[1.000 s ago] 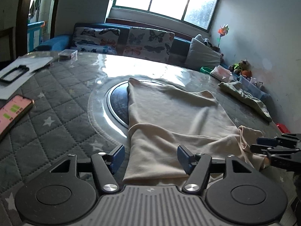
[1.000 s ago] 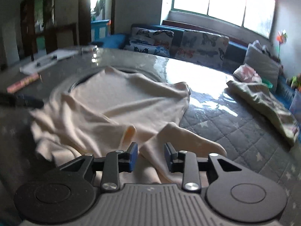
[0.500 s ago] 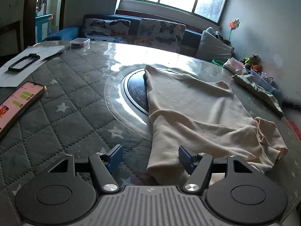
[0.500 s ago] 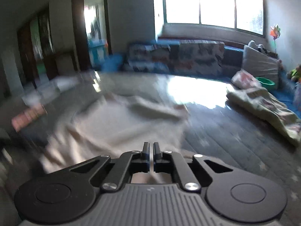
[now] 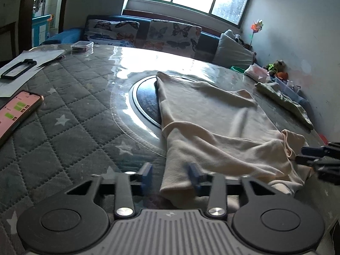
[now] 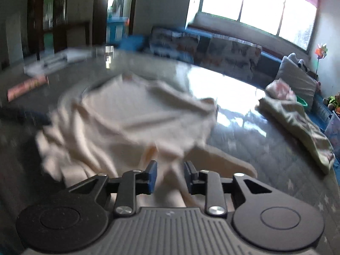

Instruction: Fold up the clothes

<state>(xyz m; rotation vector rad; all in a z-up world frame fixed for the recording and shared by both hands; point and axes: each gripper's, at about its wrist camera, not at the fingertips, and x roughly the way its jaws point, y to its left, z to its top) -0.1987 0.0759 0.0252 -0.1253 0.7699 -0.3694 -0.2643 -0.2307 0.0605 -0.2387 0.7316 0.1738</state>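
Left wrist view: left gripper (image 5: 171, 175) low over the bench (image 5: 70, 131), jaws just closed in partway, near corner of the cream garment (image 5: 212, 127) sitting between them; pads look blurred, only the right pad seems against the cloth, so not a firm pinch as far as I can tell. Right wrist view, blurry: right gripper (image 6: 170, 174) jaws just reopened to a narrow gap, a raised fold of the same garment between them, not clearly clamped. Right gripper also shows at the right edge of the left view (image 5: 312, 156), at the garment's other near corner. Step looks like grabbing the two near corners for the first fold; next move likely needs both grippers to close fully on cloth, then lift and carry the near edge away over the body. Beyond, garment lies half spread over a round dark inset (image 5: 146, 104). Further off: phone (image 5: 18, 110) left, green cloth (image 5: 284, 102) right, sofa behind.
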